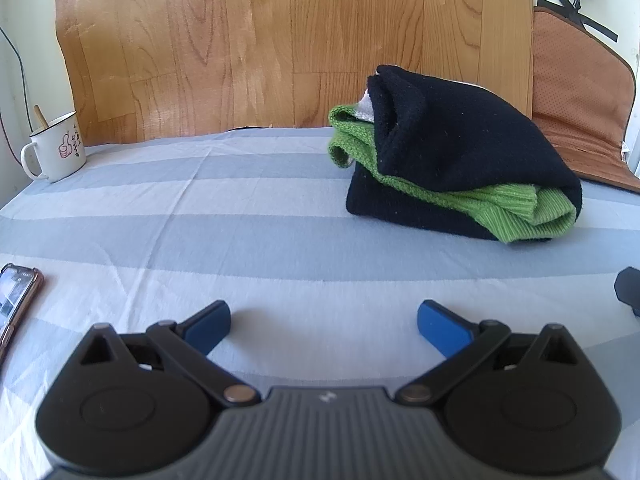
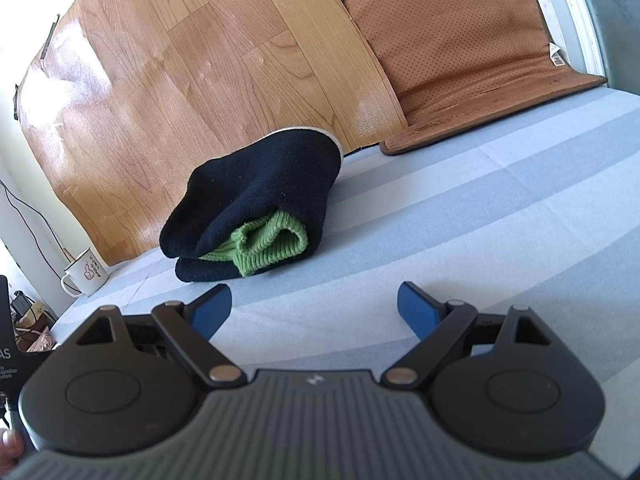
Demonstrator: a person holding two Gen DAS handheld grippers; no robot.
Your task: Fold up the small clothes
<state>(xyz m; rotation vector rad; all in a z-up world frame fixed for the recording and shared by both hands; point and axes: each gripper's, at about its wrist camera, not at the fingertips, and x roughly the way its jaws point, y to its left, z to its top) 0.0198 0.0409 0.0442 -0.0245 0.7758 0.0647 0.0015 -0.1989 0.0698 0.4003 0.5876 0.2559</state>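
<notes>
I am holding the left tongs point(image 1: 324, 322) and right tongs point(image 2: 315, 306) wide, gripping nothing. The folded black-and-green sweater point(image 1: 460, 152) is lying ahead of both on the striped bed point(image 1: 200, 208). The mug point(image 1: 58, 148) lettering is staying unreadable; the phone point(image 1: 14, 300) is cut off.

Left gripper point(image 1: 324, 322) and right gripper point(image 2: 314, 306) look alike: a ribbed dark grey body with a small white logo, two round black side housings, black linkage arms pinned with silver rivets, and blue finger pads point(image 1: 438, 326). A blurred shape at the right view's lower left edge may be a fingertip point(image 2: 10, 450)
</notes>
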